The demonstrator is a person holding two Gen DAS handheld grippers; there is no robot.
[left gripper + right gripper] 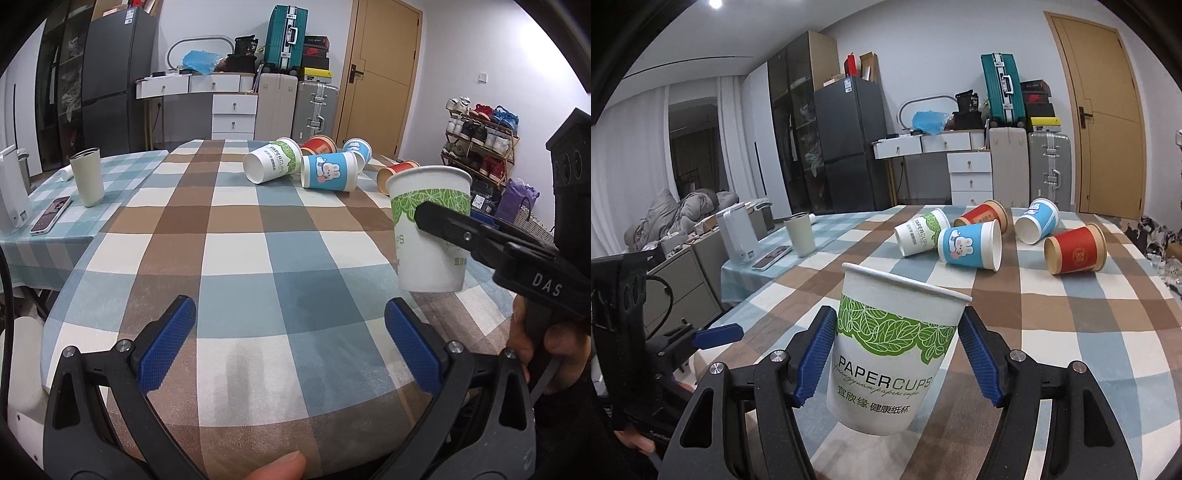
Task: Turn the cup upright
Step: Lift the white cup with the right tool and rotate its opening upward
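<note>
My right gripper [897,354] is shut on a white paper cup with a green leaf band [890,354]. It holds the cup mouth up, slightly tilted, just above the checked tablecloth [1071,332]. The same cup [430,236] shows at the right of the left wrist view, with a right gripper finger across it. My left gripper [290,347] is open and empty, low over the near table edge. Several cups lie on their sides further back: a white and green one [271,162], two blue ones [328,171] [358,149] and two red ones [319,144] [397,170].
A beige tumbler [88,176], a phone [50,215] and a white appliance [11,192] stand on the lower side table at the left. Drawers, suitcases, a door and a shoe rack [480,144] are beyond the table.
</note>
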